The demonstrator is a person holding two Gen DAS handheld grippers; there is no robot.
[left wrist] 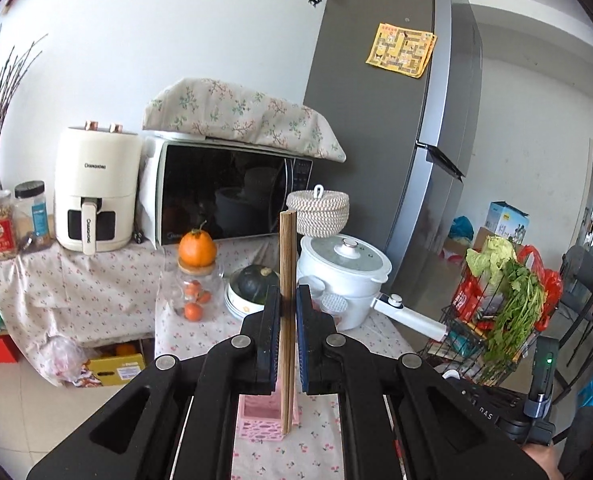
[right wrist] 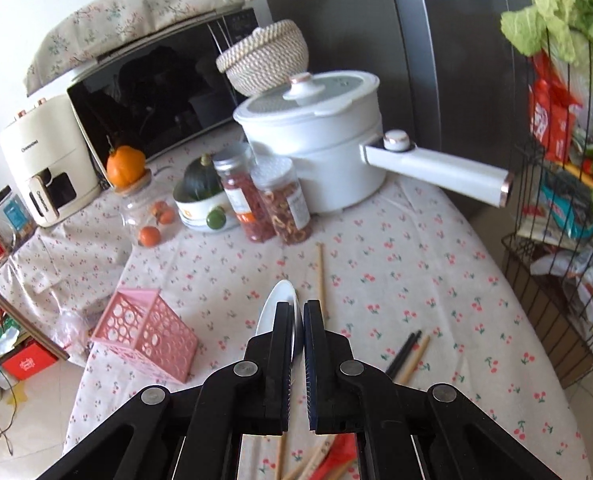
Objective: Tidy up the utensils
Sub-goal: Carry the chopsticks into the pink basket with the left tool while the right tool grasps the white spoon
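My left hand-held gripper (left wrist: pixel 287 304) pinches upright chopsticks (left wrist: pixel 287 280) above the pink basket (left wrist: pixel 256 414), next lowering them in; my right hand-held gripper (right wrist: pixel 296 312) clamps a white spoon (right wrist: pixel 276 308).

Cherry-print table (right wrist: pixel 416 248) — pink basket (right wrist: pixel 146 334), chopsticks (right wrist: pixel 320 276), jars (right wrist: pixel 264 200).

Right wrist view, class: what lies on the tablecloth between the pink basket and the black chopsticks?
A white spoon, clamped in the right hand-held gripper, lies between the pink basket and the black chopsticks.

bare cloth (right wrist: pixel 396 264) right of pink basket (right wrist: pixel 146 330); jars (right wrist: pixel 264 196) and electric pot (right wrist: pixel 320 148) block the far side.
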